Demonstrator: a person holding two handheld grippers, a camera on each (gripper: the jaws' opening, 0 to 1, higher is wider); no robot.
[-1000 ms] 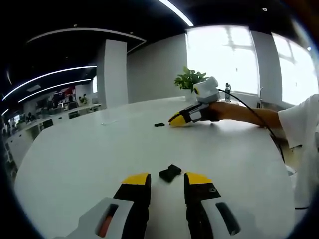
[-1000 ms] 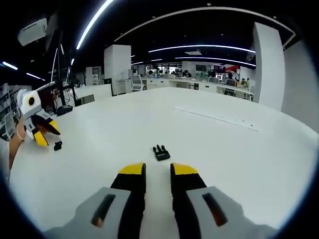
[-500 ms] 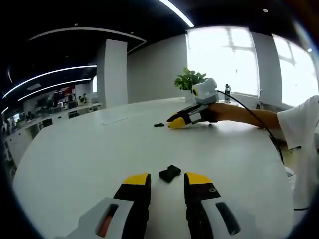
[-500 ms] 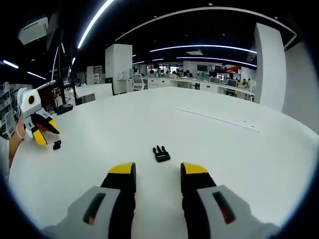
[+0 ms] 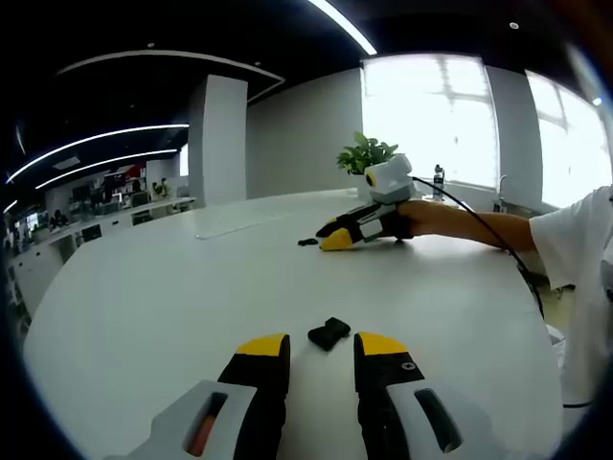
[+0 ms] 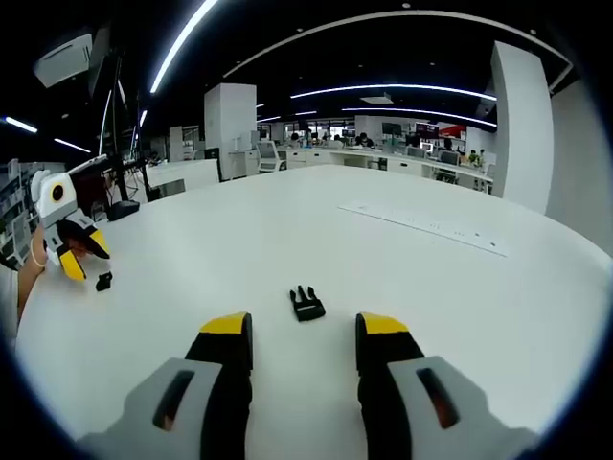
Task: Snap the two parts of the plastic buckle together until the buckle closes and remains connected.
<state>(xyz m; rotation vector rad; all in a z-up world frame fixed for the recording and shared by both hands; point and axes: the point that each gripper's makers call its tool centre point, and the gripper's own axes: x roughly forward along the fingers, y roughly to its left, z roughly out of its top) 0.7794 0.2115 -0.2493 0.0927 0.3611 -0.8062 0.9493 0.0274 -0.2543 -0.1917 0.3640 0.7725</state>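
Table [image 6: 460,287], white and wide, in a dim open office; both grippers' jaws parted, empty, buckle halves [image 6: 306,304] [image 5: 329,333] ahead.

Each gripper is built with two black jaws capped in yellow, carried on pale grey housings. On the left gripper [image 5: 322,350], an orange-red slot is set into one housing and a dark slot into the other. On the right gripper [image 6: 306,331], dark slots are set into both housings. A short white sleeve [image 5: 575,244] is worn, and a black cable [image 5: 479,216] is run along the arm.
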